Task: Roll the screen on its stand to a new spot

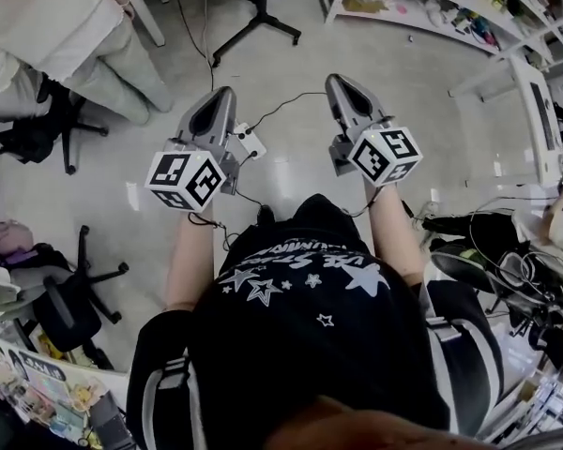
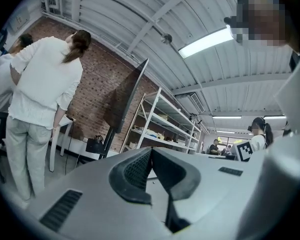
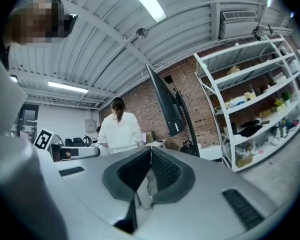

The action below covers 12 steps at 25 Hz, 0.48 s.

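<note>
Facing the screen across open floor, the person holds the left hand-held gripper and the right hand-held gripper out side by side. Both have their jaws together and nothing between them. The task looks to be at its approach step. The dark screen is far off against the brick wall, well apart from both grippers, with nothing gripped yet. It has white shelves to its right and a person in white standing near on its left.

The next move likely calls for closing the distance, parting the jaws and taking hold of the stand at a firm upright part before pushing. A cable and a white power strip lie on the floor in the way.

The head view shows only the stand's black feet, cut off at the far edge. The gripper views show the screen edge-on, with its lower post and any wheels hidden behind the gripper bodies.
</note>
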### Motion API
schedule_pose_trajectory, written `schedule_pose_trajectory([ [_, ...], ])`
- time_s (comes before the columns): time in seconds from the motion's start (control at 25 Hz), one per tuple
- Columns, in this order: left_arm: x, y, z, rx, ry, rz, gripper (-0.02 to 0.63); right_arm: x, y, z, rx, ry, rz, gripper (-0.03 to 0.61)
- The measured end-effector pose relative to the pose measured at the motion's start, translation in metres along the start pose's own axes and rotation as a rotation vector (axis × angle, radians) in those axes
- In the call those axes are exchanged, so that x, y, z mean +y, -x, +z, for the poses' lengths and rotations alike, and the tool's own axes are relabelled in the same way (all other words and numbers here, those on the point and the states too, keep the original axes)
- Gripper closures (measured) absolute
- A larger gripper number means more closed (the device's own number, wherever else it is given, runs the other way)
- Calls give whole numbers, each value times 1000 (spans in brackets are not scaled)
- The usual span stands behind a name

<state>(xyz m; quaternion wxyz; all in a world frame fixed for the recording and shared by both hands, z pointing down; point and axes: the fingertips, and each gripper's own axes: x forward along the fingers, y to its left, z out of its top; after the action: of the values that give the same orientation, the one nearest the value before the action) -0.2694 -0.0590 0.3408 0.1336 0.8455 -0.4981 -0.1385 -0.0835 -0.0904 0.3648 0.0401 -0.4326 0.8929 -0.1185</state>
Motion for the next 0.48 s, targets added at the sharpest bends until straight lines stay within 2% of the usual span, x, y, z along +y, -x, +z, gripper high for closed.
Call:
schedule_pose_trajectory([
  [0.2, 1, -21, 0, 11, -8, 5, 603, -25, -6, -1, -1, -33, -17, 571],
  [0.48, -7, -58, 5, 5, -39, 41, 603, -60, -31, 13, -12, -49, 37, 572],
])
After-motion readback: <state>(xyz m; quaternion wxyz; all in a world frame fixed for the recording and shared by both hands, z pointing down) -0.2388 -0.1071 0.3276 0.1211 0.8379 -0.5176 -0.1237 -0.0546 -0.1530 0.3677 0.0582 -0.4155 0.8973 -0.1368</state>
